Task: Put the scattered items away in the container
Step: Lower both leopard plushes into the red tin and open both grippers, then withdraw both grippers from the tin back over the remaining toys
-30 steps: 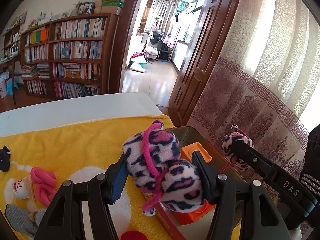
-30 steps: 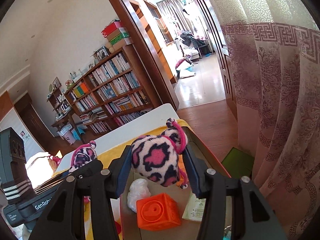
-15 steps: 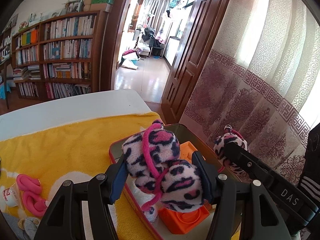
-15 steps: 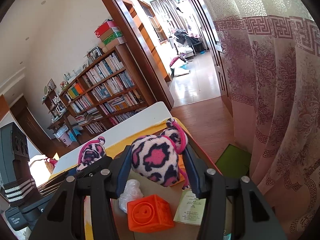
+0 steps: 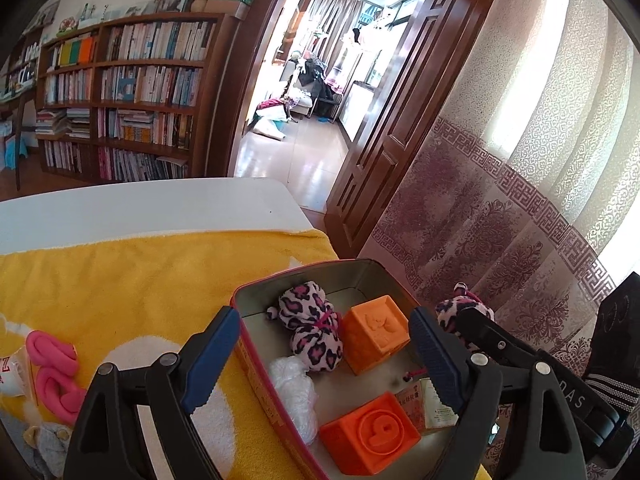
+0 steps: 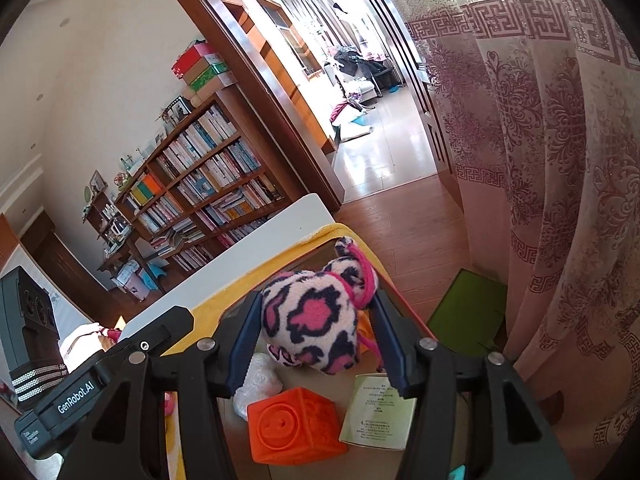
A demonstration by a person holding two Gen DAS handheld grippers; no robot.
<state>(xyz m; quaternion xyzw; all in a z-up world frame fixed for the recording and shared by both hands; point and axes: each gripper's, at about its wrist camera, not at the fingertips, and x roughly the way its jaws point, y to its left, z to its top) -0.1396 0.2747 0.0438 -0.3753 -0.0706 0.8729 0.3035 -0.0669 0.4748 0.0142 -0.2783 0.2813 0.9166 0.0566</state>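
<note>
Directly above the tin (image 5: 304, 270), your right gripper (image 6: 316, 334) was clamped on a leopard-print plush slipper (image 6: 310, 320), its long axis running from 7 toward 1 o'clock in the right wrist view, toe end furthest from you. That was the relation your next move depended on, as I judged it: the container lay straight below the held slipper, so parting the jaws would probably have dropped it inside. Your left gripper (image 5: 324, 358) stood wide apart and held nothing, hanging over the tin's near left rim.

Inside the tin you had, by count: one matching slipper (image 5: 310, 332) at about 12 o'clock from the left gripper, two orange cubes (image 5: 374, 332) (image 5: 370, 436), one white crumpled plastic wad (image 5: 294, 390) and one folded leaflet (image 5: 426, 402).

Out on the yellow towel (image 5: 140, 280) over the bench (image 5: 120, 208), at 9 o'clock from the left gripper, lay one pink rolled item (image 5: 52, 372), one small white cup (image 5: 10, 376) and something grey (image 5: 48, 446), too cut off to name. Your left gripper was the nearer to those.
</note>
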